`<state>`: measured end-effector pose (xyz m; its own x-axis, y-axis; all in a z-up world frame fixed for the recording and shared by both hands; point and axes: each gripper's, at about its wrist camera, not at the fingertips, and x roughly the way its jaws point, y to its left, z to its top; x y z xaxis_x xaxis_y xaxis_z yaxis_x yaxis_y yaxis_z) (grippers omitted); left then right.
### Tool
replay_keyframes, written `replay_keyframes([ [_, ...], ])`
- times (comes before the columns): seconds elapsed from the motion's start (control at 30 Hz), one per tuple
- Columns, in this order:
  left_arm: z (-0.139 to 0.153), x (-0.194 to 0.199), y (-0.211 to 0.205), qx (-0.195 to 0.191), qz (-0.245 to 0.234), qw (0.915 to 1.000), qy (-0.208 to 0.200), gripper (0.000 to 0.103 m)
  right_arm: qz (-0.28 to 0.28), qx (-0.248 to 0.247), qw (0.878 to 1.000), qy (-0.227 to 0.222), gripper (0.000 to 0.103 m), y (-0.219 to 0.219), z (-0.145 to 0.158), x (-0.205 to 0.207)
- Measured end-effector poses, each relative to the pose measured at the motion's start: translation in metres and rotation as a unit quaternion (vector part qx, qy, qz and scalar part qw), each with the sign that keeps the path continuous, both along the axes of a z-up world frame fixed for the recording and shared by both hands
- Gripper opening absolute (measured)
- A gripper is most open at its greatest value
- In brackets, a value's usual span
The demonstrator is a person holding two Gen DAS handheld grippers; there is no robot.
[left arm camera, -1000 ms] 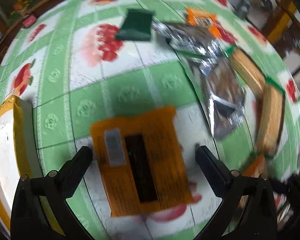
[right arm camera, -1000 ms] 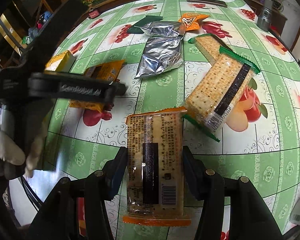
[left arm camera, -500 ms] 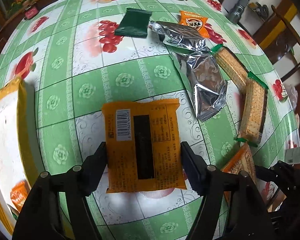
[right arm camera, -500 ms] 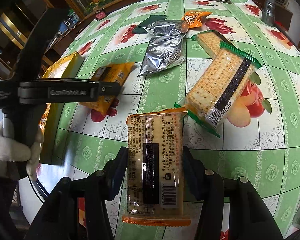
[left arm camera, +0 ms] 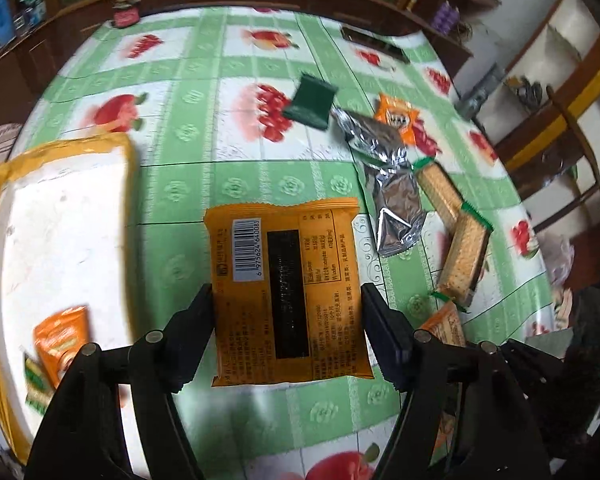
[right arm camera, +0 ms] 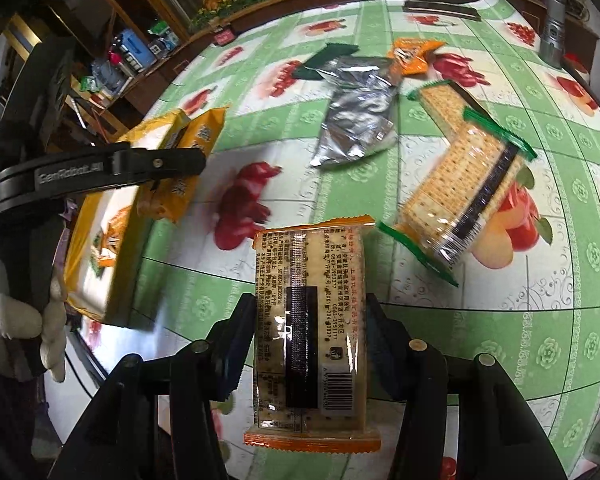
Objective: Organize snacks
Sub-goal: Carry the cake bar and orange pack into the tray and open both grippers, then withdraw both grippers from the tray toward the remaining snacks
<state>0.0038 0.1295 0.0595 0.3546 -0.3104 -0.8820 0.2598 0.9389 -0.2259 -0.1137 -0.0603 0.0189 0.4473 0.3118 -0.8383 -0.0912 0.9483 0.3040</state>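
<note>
Orange pkt point(left arm camera: 286, 292) lifted, clamped in L gripper point(left arm camera: 287, 320).

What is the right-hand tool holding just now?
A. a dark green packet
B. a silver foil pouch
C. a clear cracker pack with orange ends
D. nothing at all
C: in the right wrist view the right tool has both fingers pressed against the sides of the clear cracker pack with orange ends.

Barcode 6 975624 640083 on orange packet point(left arm camera: 286, 292), "GenRobot.AI" on left gripper point(right arm camera: 100, 170)
</note>
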Motion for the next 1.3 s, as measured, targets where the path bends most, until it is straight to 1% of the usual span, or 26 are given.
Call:
replay_keyframes([
  [0.03,0.003,0.0,0.003,-0.004,0.007,1.0,-0.003,0.07,0.004,0.005,1.0,-0.003,0.054,0.003,0.004,0.001],
  [0.13,0.013,-0.008,0.03,-0.013,0.032,0.9993,-0.013,0.071,0.017,0.018,1.0,-0.009,0.054,0.015,0.012,0.005],
  [0.23,0.02,-0.013,0.064,-0.014,0.061,0.9979,-0.02,0.071,0.034,0.033,0.999,-0.012,0.054,0.034,0.02,0.014],
  [0.33,0.024,-0.016,0.107,-0.011,0.095,0.9951,-0.024,0.071,0.056,0.046,0.997,-0.019,0.054,0.063,0.032,0.025],
  [0.47,0.016,-0.016,0.158,-0.012,0.129,0.9914,-0.015,0.071,0.087,0.065,0.994,-0.023,0.054,0.11,0.043,0.044],
  [0.53,0.009,-0.015,0.176,-0.008,0.137,0.9905,-0.009,0.071,0.1,0.075,0.992,-0.021,0.053,0.136,0.047,0.056],
  [0.67,-0.01,-0.008,0.204,-0.007,0.146,0.9892,0.013,0.071,0.121,0.069,0.99,-0.016,0.053,0.188,0.044,0.083],
  [0.83,-0.027,0.0,0.223,-0.007,0.142,0.9894,0.028,0.071,0.126,0.057,0.99,0.0,0.053,0.236,0.028,0.111],
  [0.9,-0.028,0.002,0.225,-0.017,0.135,0.9904,0.027,0.07,0.125,0.048,0.991,0.005,0.053,0.251,0.021,0.121],
  [0.97,-0.028,0.004,0.228,-0.013,0.136,0.9903,0.024,0.069,0.125,0.037,0.991,0.007,0.054,0.261,0.015,0.127],
  [1.07,-0.028,0.006,0.239,-0.044,0.138,0.989,0.03,0.069,0.12,0.047,0.992,0.008,0.056,0.262,0.011,0.131],
  [1.1,-0.027,0.006,0.24,-0.051,0.136,0.989,0.029,0.071,0.114,0.048,0.992,0.005,0.056,0.261,0.011,0.132],
  [1.17,-0.022,0.006,0.241,-0.054,0.136,0.9891,0.023,0.071,0.108,0.034,0.994,-0.004,0.056,0.259,0.014,0.132],
  [1.3,-0.005,0.002,0.242,-0.065,0.142,0.9878,0.002,0.071,0.104,0.035,0.994,-0.01,0.056,0.258,0.02,0.132],
])
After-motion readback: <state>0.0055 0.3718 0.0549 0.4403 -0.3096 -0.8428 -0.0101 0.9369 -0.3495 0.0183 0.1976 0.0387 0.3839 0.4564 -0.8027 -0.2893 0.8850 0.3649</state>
